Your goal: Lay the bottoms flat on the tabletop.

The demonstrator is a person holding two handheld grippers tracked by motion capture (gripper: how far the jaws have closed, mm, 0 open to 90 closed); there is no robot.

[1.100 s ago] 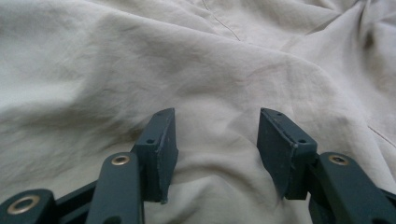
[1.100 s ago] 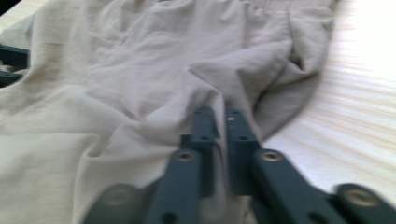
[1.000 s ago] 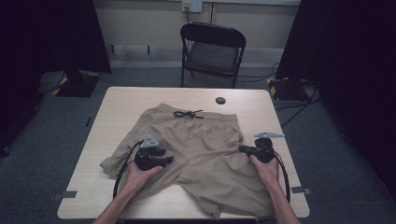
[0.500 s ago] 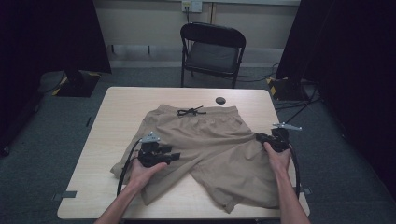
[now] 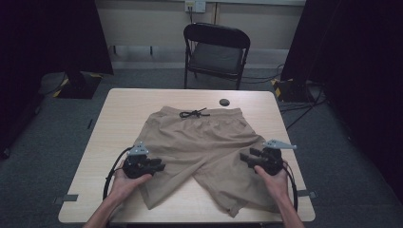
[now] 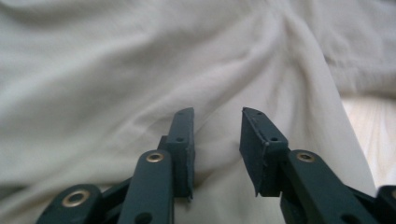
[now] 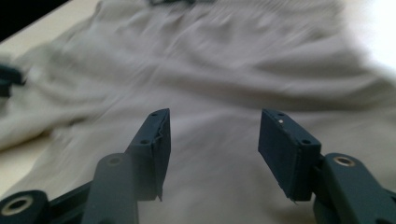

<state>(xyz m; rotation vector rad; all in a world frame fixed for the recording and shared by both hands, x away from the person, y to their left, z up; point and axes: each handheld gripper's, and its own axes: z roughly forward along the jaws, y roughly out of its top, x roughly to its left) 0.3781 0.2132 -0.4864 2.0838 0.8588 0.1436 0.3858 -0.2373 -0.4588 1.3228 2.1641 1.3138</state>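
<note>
Khaki shorts (image 5: 204, 137) lie flat on the table (image 5: 128, 104), with the waistband and black drawstring (image 5: 194, 114) on the far side and the two legs toward me. My left gripper (image 5: 160, 166) rests on the outer part of the left leg. Its jaws have just been closing, but in the left gripper view they (image 6: 217, 112) still stand apart over a soft fold of cloth (image 6: 116, 70), without pinching it. My right gripper (image 5: 243, 156) hovers over the right leg. Its jaws (image 7: 212, 114) have just been opening and stand wide above the fabric (image 7: 224, 60), holding nothing.
A small black round object (image 5: 224, 102) sits on the table beyond the waistband. A black folding chair (image 5: 216, 47) stands behind the far edge. Bare wood shows left of the shorts and along the front edge (image 5: 190, 209). Cables loop from both grippers.
The crumpled shorts were pulled out flat. The right gripper drew the right side outward, let go and came back in over the right leg. The left gripper shifted slightly left and nearer.
</note>
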